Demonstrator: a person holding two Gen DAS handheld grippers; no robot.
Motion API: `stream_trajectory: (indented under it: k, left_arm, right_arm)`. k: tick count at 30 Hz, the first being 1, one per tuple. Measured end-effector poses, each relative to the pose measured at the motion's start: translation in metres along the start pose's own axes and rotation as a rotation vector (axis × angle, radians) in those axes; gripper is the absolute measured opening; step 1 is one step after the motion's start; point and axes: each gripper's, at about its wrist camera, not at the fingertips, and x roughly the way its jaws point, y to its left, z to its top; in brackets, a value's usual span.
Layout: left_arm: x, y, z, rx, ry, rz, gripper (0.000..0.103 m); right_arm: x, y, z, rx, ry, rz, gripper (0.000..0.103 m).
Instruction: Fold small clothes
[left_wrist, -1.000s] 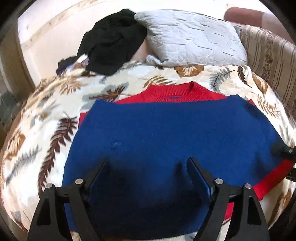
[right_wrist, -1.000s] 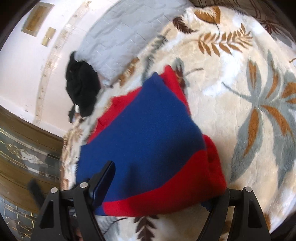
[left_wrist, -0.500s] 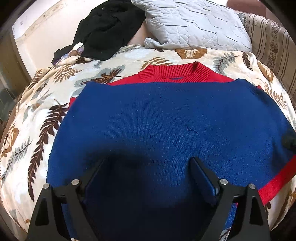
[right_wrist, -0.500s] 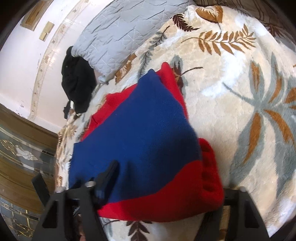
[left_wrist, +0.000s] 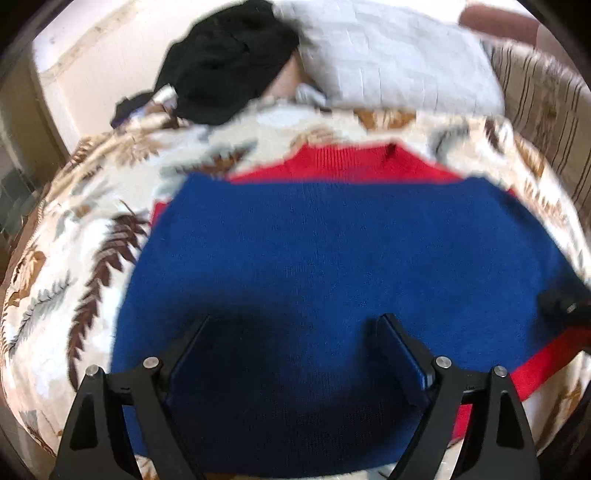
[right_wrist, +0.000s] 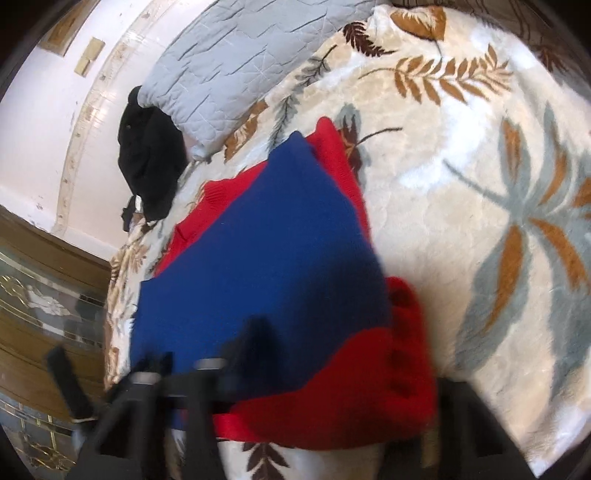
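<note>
A blue and red knit sweater (left_wrist: 332, 251) lies folded on the leaf-print blanket, blue panel on top, red collar at the far side. My left gripper (left_wrist: 295, 354) is open and empty, hovering over the near blue part. In the right wrist view the sweater (right_wrist: 266, 251) fills the lower middle. My right gripper (right_wrist: 332, 369) is closing around its red near-right edge (right_wrist: 369, 398): the left finger is blurred over the blue cloth, and the right finger is hidden behind the red fold. The right gripper's tip also shows at the sweater's right edge in the left wrist view (left_wrist: 561, 304).
A grey quilted pillow (left_wrist: 391, 55) and a black garment pile (left_wrist: 225, 62) lie at the head of the bed. A striped cushion (left_wrist: 546, 110) stands at the right. The blanket (right_wrist: 480, 184) spreads to the right of the sweater. A wood and glass cabinet (right_wrist: 44, 295) is at the left.
My right gripper's left finger has swung inward over the sweater's red edge, narrowing the jaws. My left gripper dipped toward the sweater, then pulled back a little, staying open.
</note>
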Motion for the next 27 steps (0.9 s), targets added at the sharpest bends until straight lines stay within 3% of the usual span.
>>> stream_trajectory:
  k: [2, 3, 4, 5, 6, 7, 8, 9, 10, 14, 17, 20, 22, 24, 27]
  left_arm:
    - [-0.003, -0.002, -0.002, 0.018, -0.039, 0.013, 0.089]
    - [0.011, -0.005, -0.005, 0.036, 0.006, 0.027, 0.089]
    - [0.030, -0.005, -0.011, 0.040, 0.078, 0.018, 0.091]
    - [0.027, -0.003, -0.012, 0.031, 0.034, 0.016, 0.091]
    - [0.024, -0.003, -0.011, 0.041, 0.033, 0.016, 0.091]
    - [0.022, -0.002, -0.009, 0.036, 0.042, 0.008, 0.090]
    - [0.022, 0.000, -0.008, 0.027, 0.049, -0.009, 0.090]
    - [0.021, 0.007, -0.006, 0.012, 0.057, -0.039, 0.090]
    - [0.018, 0.014, -0.006, -0.010, 0.059, -0.060, 0.087]
    - [-0.013, 0.070, -0.009, -0.188, -0.010, -0.107, 0.086]
    - [-0.033, 0.123, -0.019, -0.322, -0.052, -0.101, 0.086]
    - [-0.043, 0.172, -0.032, -0.447, -0.070, -0.118, 0.086]
    - [-0.043, 0.198, -0.040, -0.513, -0.067, -0.149, 0.086]
    - [-0.040, 0.213, -0.042, -0.545, -0.047, -0.183, 0.086]
    - [-0.037, 0.214, -0.036, -0.534, -0.043, -0.262, 0.084]
  right_arm:
    - [0.003, -0.004, 0.001, 0.002, 0.009, -0.002, 0.034]
    - [0.004, -0.006, 0.001, 0.012, 0.012, 0.005, 0.034]
    - [0.004, -0.008, 0.001, 0.028, 0.009, 0.015, 0.038]
    - [0.004, -0.008, 0.001, 0.041, 0.008, 0.037, 0.042]
    - [0.003, -0.006, 0.002, 0.035, 0.004, 0.051, 0.058]
    - [0.003, -0.002, 0.003, 0.017, -0.002, 0.038, 0.059]
    - [0.005, 0.004, 0.004, -0.015, -0.005, 0.017, 0.057]
    - [0.008, 0.011, 0.007, -0.040, 0.005, 0.001, 0.028]
    - [0.008, 0.018, 0.010, -0.058, 0.011, -0.007, 0.015]
    - [-0.031, 0.110, 0.020, -0.297, -0.139, -0.031, 0.015]
    - [-0.041, 0.195, -0.001, -0.537, -0.218, -0.008, 0.015]
    - [-0.004, 0.250, -0.049, -0.763, -0.156, 0.002, 0.015]
    - [0.044, 0.260, -0.077, -0.846, -0.038, -0.015, 0.015]
    - [0.106, 0.250, -0.099, -0.839, 0.154, -0.039, 0.015]
    - [0.105, 0.251, -0.102, -0.830, 0.122, -0.013, 0.016]
